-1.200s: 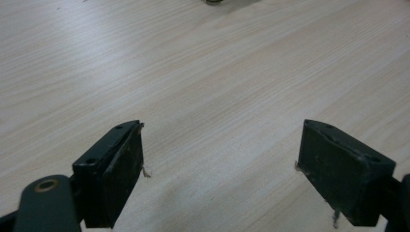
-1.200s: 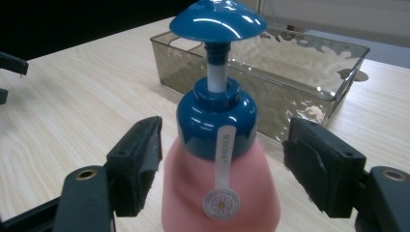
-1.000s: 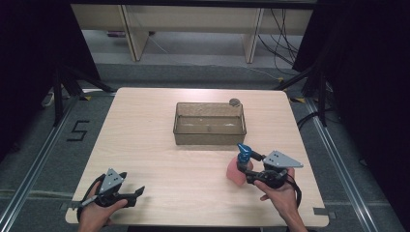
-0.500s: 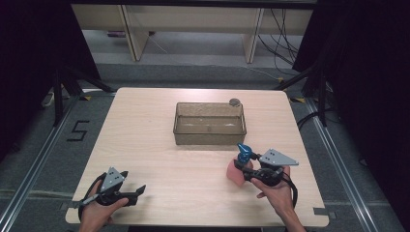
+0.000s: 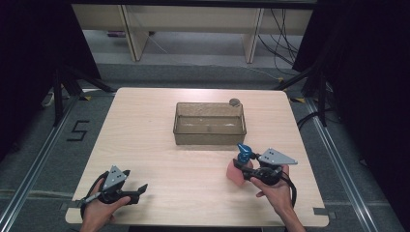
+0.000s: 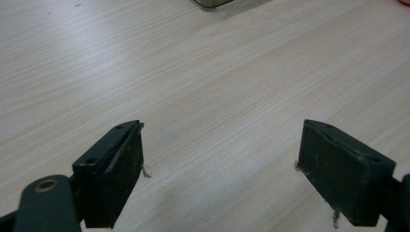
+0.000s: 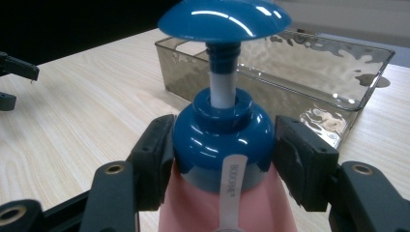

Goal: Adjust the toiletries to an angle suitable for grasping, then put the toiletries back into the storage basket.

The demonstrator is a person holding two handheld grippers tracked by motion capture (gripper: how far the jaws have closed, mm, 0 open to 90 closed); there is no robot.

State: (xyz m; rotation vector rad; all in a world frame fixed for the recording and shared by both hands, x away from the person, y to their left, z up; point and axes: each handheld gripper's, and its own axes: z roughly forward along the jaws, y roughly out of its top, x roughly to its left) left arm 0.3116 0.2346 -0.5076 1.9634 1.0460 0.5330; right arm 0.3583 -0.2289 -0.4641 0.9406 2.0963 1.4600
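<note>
Pink pump bottle [image 7: 220, 145] w/ blue cap stands upright on desk [image 5: 159, 121], right-near, just near of the clear tray [image 5: 209, 137]. Right gripper [image 5: 241, 170] fingers [image 7: 153, 154] just closed in, now pressing both sides of its blue collar. Left gripper [image 6: 220, 169] at left-near, fingers wide apart w/ nothing between.

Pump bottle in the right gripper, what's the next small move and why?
Probably lift it straight up a little: the right gripper has just closed its jaws onto the pump bottle at its blue collar, and the clear bin stands just beyond.
</note>
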